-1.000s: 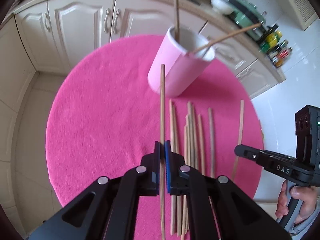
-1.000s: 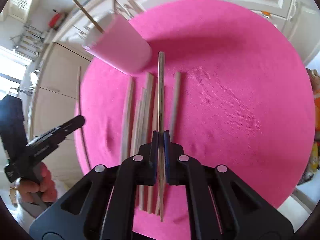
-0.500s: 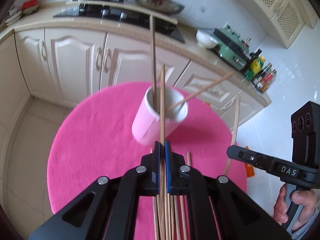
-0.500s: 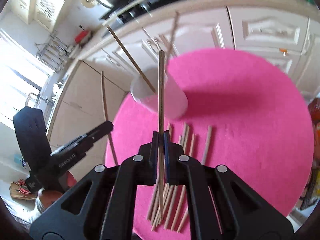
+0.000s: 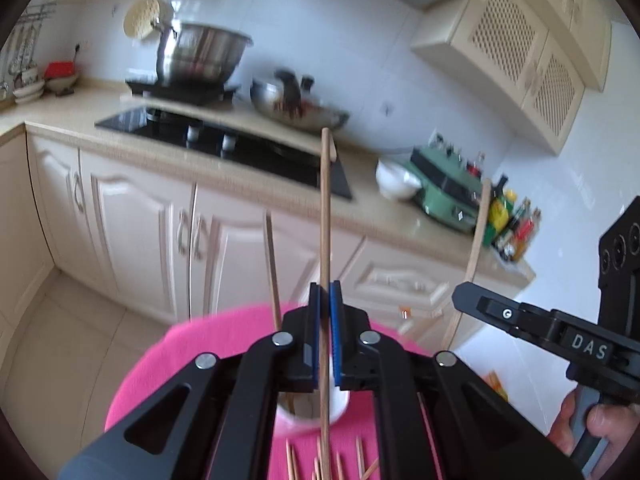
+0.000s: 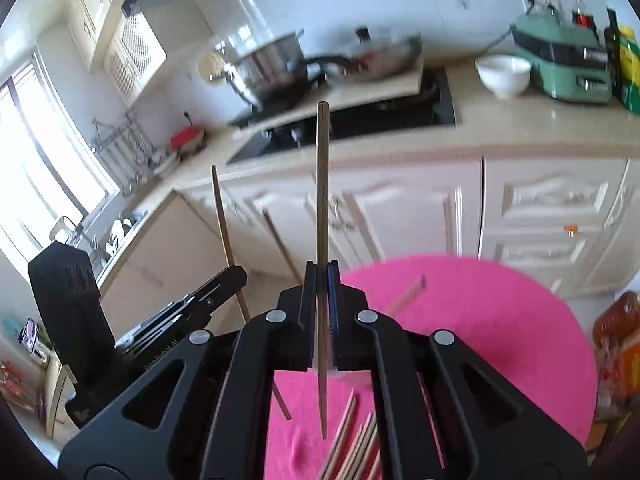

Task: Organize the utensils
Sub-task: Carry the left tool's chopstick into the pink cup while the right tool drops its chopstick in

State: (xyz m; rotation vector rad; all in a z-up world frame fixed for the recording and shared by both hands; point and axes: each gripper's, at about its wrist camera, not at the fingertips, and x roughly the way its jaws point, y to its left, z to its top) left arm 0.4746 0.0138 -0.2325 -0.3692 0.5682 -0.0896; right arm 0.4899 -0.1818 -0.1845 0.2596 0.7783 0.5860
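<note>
- Left gripper (image 5: 325,300): jaws closed tight on one wooden chopstick (image 5: 326,208). The stick stands nearly upright between the blue pads, its top end against the counter edge in the picture and its lower end reaching down past the holder.
- Right gripper (image 6: 321,280): jaws likewise closed on a second chopstick (image 6: 322,184), held upright, with its lower end hanging above the cloth.
- In the left wrist view the right gripper appears at the right edge, gripped by a person's hand (image 5: 600,424), its stick rising in front of the counter.
- In the right wrist view the left gripper appears at the left, its stick slanting up before the cabinets.
- White cup (image 5: 338,404): stands on the pink tablecloth (image 5: 168,360), mostly hidden behind the left gripper's fingers. At least one stick (image 5: 273,268) rises from it, leaning slightly left.
- Loose chopsticks (image 6: 356,444): lying flat on the cloth, bunched side by side at the near edge of both views, just below the grippers.
- Background: cream cabinets (image 5: 136,232), a black hob (image 5: 224,140), a steel pot (image 5: 200,56), a pan (image 5: 298,110), a white bowl (image 6: 503,74) and a green appliance (image 6: 560,60) on the counter. The background is blurred.
</note>
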